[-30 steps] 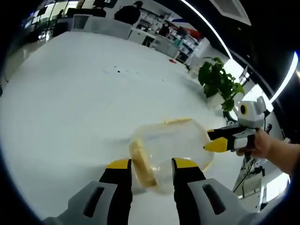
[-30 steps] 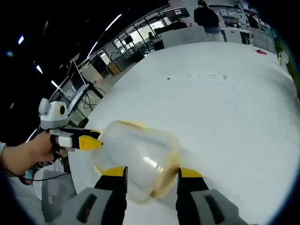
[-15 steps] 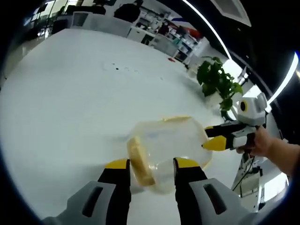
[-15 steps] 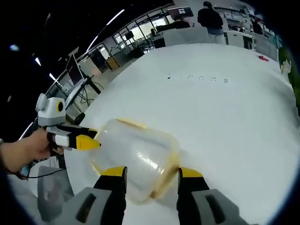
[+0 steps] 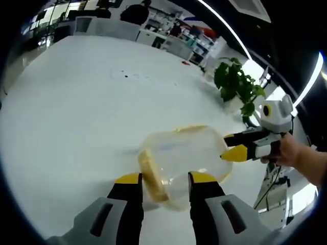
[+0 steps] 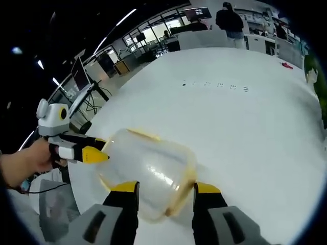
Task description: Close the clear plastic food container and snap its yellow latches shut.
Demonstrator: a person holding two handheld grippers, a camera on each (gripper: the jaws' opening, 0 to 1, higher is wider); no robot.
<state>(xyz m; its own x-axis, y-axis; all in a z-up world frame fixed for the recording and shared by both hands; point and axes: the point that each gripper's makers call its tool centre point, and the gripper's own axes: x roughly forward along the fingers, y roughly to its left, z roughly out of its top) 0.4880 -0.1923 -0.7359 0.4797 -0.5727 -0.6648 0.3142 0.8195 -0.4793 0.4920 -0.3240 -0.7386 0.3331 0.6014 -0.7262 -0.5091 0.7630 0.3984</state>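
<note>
A clear plastic food container with yellow latches (image 5: 184, 163) lies on a broad white table (image 5: 76, 102). In the left gripper view, the left gripper (image 5: 163, 185), grey with yellow-tipped black jaws, has its jaws set apart on either side of the container's near end; one yellow latch (image 5: 152, 175) sits in the gap between them, and whether the jaws touch the plastic cannot be told. From the right of that view the right gripper (image 5: 232, 146) reaches in, held by a person's hand (image 5: 286, 153), its two yellow tips slightly parted against the container's far edge.

In the right gripper view the same container (image 6: 148, 171) rests between the right gripper's (image 6: 165, 193) spread jaws (contact cannot be judged here either). The left gripper (image 6: 94, 149) enters from the left, its yellow tips at the container's wall, gripped by a hand (image 6: 23, 163).

A green leafy potted plant (image 5: 236, 87) stands beyond the table's far edge.
</note>
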